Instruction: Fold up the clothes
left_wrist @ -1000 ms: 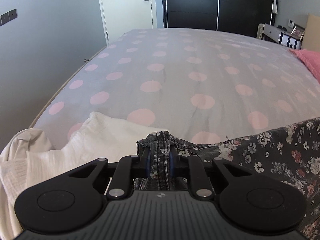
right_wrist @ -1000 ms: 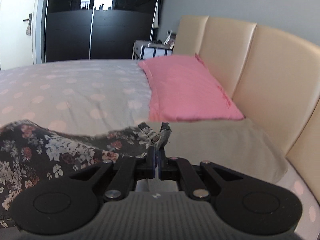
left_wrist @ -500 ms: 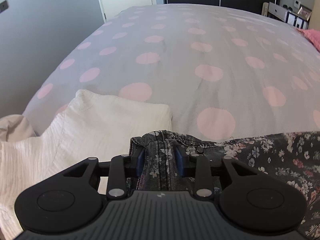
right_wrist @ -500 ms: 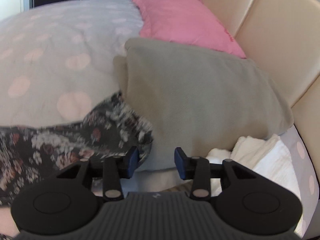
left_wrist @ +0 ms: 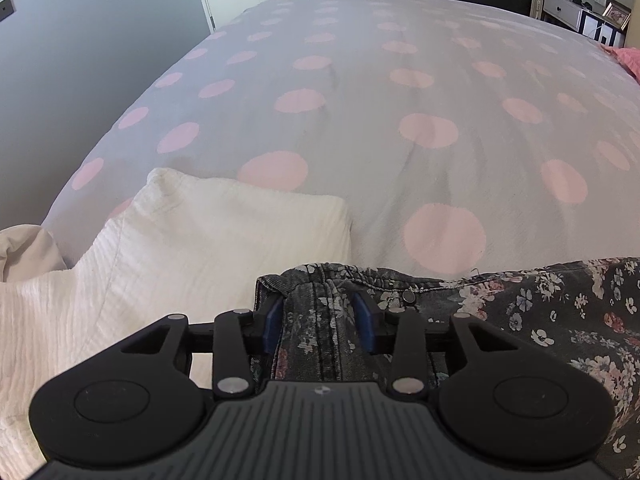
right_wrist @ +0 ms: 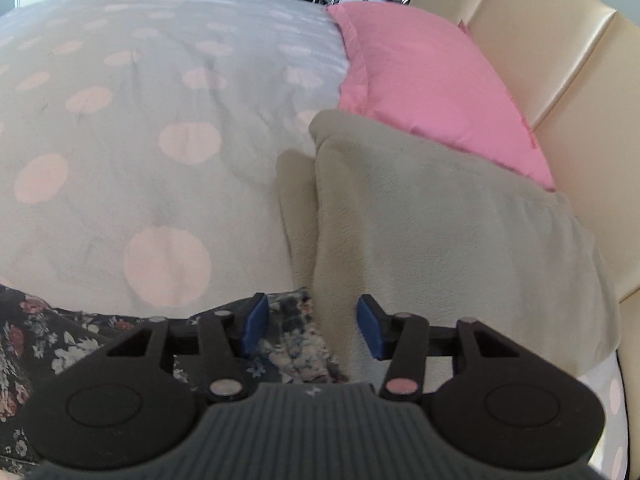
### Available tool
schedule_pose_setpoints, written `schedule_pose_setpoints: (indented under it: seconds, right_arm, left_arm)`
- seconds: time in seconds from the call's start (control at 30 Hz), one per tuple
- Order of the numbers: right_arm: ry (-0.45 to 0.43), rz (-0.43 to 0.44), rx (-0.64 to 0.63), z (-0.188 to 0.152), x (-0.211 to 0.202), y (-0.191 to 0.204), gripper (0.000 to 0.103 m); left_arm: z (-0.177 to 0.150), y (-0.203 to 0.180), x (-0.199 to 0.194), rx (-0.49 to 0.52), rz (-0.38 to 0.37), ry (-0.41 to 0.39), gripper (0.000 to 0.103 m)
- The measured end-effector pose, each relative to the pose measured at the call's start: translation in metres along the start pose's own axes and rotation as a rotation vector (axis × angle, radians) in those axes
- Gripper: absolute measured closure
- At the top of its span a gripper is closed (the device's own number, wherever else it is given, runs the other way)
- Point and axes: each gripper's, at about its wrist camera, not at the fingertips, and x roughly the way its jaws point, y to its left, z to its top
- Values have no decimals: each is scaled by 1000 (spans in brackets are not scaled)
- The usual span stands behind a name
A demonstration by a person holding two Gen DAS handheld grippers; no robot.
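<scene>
A dark floral garment (left_wrist: 540, 320) lies along the near edge of the bed; its waistband with a button bunches up between the fingers of my left gripper (left_wrist: 319, 318). The left jaws are opening and the blue pads stand just off the fold. In the right wrist view the same floral garment (right_wrist: 36, 332) ends under my right gripper (right_wrist: 310, 322). That gripper is open, with the cloth lying loose below and between its fingers and no pad pressing on it.
A white crinkled garment (left_wrist: 200, 248) lies left of the floral one. A folded beige cloth (right_wrist: 440, 232) and a pink pillow (right_wrist: 432, 80) lie against the cream headboard (right_wrist: 560, 40). The grey bedcover (left_wrist: 360, 120) with pink dots stretches away behind.
Both grippers have let go of the floral garment and come down toward the bed. The right one swung toward the beige cloth, and the garment now lies on the cover.
</scene>
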Motion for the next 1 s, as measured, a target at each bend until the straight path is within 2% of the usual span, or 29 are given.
schedule_pose_setpoints:
  seconds: [0.07, 0.1, 0.2, 0.27, 0.33, 0.4, 0.47, 0.53, 0.63, 0.67, 0.7, 0.87, 1.0]
  right_arm:
    - [0, -14, -26, -4, 5, 7, 70]
    - [-18, -33, -53, -7, 2, 10, 75]
    - [-89, -68, -43, -10, -14, 2, 79]
    - [-154, -88, -21, -8, -27, -7, 81]
    - [-220, -109, 1, -5, -40, -16, 87]
    - [-272, -128, 25, 3, -47, -21, 87]
    - [-266, -124, 44, 13, -43, -20, 87]
    - [-218, -133, 20, 20, -31, -12, 87]
    - [-150, -173, -24, 25, -14, 3, 81]
    - [-145, -197, -32, 24, -12, 6, 69]
    - [-146, -212, -33, 22, -13, 6, 58]
    - [-162, -216, 4, 8, -30, -5, 56]
    - [-157, -199, 12, -9, -52, -8, 52]
  left_arm:
    - [0, -1, 0, 3, 5, -3, 69]
    - [-1, -1, -1, 6, 3, -9, 74]
    - [-2, 2, -8, -3, -22, -38, 83]
    - [0, 5, -17, -13, -37, -87, 84]
    - [2, 9, -24, -40, -48, -138, 84]
    - [7, 11, -23, -62, -52, -155, 84]
    - [11, 5, -15, -55, -35, -141, 84]
    - [13, 0, -5, -49, -34, -109, 84]
    - [12, -3, 7, -48, -11, -74, 75]
    - [10, -1, 5, -48, -14, -75, 72]
    - [9, 0, 4, -49, -17, -77, 63]
    - [-7, 10, -22, -5, -22, -111, 46]
    - [-26, 25, -46, -19, -61, -98, 45]
